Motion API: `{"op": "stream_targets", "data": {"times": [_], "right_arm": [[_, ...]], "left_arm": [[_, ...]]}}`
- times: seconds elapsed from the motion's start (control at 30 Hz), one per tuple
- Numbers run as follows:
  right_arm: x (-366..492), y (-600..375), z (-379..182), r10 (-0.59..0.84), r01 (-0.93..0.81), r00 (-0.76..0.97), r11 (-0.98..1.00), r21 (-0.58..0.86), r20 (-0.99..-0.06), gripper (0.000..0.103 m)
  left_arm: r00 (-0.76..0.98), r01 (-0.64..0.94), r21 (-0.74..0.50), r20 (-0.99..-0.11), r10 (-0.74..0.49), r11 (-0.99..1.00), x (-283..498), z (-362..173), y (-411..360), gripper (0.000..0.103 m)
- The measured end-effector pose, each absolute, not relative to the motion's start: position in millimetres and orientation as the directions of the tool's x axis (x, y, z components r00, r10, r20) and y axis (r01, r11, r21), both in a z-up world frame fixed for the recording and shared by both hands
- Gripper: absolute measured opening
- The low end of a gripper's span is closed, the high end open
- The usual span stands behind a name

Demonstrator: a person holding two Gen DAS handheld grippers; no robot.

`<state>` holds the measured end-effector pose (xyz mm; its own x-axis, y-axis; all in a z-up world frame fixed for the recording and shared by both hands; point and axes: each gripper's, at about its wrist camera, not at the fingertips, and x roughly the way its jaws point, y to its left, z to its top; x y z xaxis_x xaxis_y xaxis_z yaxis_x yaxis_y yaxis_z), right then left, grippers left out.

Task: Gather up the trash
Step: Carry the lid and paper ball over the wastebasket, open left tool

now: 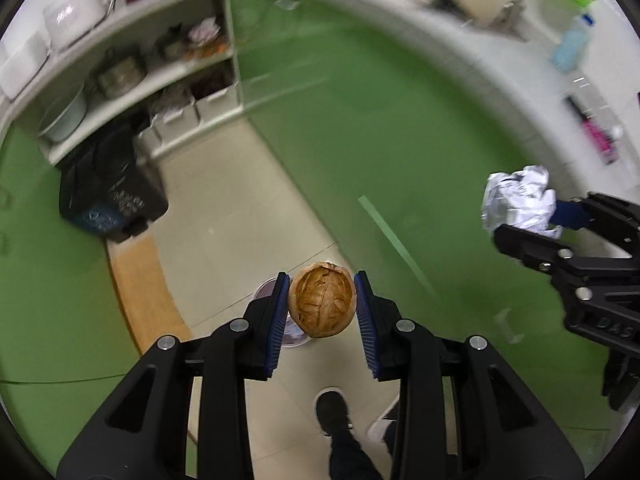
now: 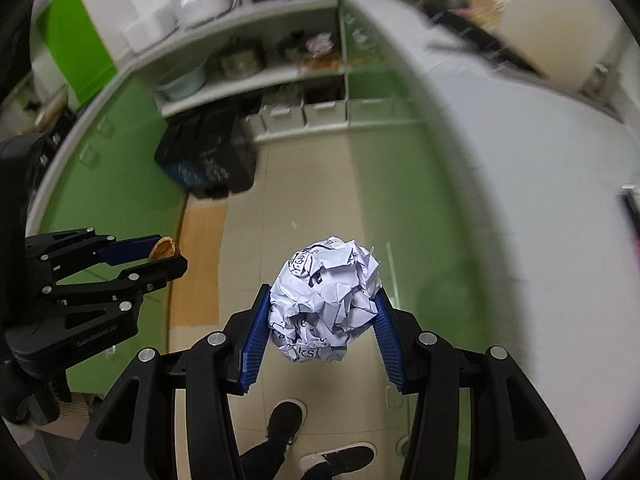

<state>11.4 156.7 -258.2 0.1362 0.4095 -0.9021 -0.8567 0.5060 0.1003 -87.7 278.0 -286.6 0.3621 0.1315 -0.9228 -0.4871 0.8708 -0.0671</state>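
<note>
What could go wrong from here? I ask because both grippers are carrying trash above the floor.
The walnut shell is round and hard, held only at its sides by the left gripper; it could slip and roll. The crumpled paper ball bulges past the right gripper pads; squashing could loosen it. The bin is some way off.

bright even light, bg motion-blurred, fisheye warp + dark corners.

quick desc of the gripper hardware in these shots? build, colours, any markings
Left gripper and right gripper look identical: matte black linkage arms with triangular cutouts and round silver pivot screws. Fingers carry ribbed blue pads. Embossed lettering on the bodies, too blurred to read reliably. No cables visible.
</note>
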Motion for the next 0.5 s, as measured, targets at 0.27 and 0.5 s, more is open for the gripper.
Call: {"op": "stream_targets", "data": {"times": [0.27,0.5], "right_arm": [[7,199,-381,0.354,-0.873,0.106,0.480,0.083,-0.929,0.048],[7,217,-486,0.328,-0.884,0.081,0.461,0.084,-0.941,0.048]], "left_arm": [[0.311,-0.521,-0.096,-0.947,0.084,0.848,-84,-445,328,0.033],[0.276,-0.552,-0.123,-0.960,0.042,0.824,-88,-591,351,0.033]]}}
